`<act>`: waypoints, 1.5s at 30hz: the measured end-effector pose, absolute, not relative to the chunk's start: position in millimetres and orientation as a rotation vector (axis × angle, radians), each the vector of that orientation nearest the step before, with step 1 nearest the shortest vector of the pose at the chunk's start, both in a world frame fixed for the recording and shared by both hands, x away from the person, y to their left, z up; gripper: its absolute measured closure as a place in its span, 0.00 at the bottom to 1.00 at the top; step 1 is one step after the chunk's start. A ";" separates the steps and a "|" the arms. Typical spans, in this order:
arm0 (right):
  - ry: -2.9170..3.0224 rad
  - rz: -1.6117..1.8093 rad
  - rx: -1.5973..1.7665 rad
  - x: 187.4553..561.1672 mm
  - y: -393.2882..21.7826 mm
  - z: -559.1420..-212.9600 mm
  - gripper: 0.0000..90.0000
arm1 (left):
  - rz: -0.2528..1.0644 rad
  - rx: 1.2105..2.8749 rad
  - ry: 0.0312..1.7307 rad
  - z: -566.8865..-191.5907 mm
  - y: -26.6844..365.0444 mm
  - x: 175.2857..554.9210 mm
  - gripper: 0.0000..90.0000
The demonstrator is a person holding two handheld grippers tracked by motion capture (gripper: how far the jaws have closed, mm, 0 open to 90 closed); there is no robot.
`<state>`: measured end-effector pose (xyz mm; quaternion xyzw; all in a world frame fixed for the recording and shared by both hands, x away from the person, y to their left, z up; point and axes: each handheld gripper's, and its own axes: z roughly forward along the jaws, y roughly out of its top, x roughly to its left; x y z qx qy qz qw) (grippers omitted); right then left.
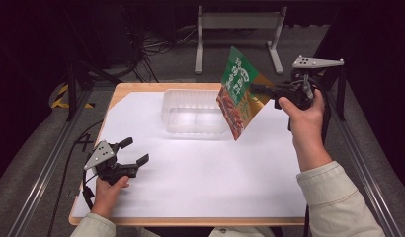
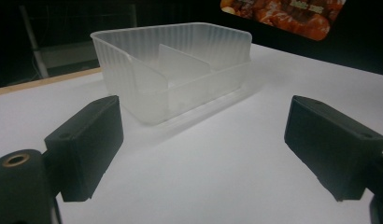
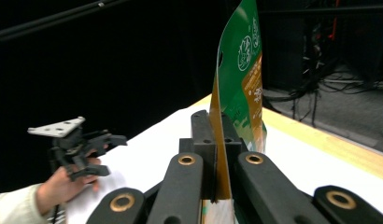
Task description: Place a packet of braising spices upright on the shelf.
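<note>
A green and red snack pouch [image 1: 237, 94] hangs in the air over the right end of a clear plastic container [image 1: 194, 112]. My right gripper [image 1: 255, 89] is shut on the pouch's right edge and holds it above the table. In the right gripper view the pouch [image 3: 241, 79] stands upright, pinched between the closed jaws [image 3: 216, 128]. My left gripper [image 1: 135, 150] rests low at the front left, open and holding nothing. In the left gripper view the container [image 2: 180, 70] shows an inner divider, and the pouch's bottom edge [image 2: 283, 14] hangs beyond it.
A white sheet [image 1: 205, 168] covers the wooden table [image 1: 136, 87]. A grey metal stand [image 1: 237, 22] and cables [image 1: 156, 44] lie on the floor behind. Metal rails [image 1: 47, 168] run along both sides. The person's left hand [image 3: 63, 184] and its gripper appear far off in the right gripper view.
</note>
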<state>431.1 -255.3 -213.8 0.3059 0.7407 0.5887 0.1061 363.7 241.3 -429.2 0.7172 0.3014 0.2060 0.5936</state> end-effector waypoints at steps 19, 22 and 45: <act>2.179 1.674 0.884 480.8 -225.6 -208.1 1.00 | 0.524 1.668 0.719 -430.2 252.3 348.8 0.14; 2.188 1.667 0.876 486.3 -219.9 -208.2 1.00 | 0.531 1.661 0.734 -430.2 257.4 344.2 0.14; 2.243 1.618 0.837 520.3 -202.2 -231.6 1.00 | 0.578 1.645 0.810 -433.3 282.5 316.5 0.14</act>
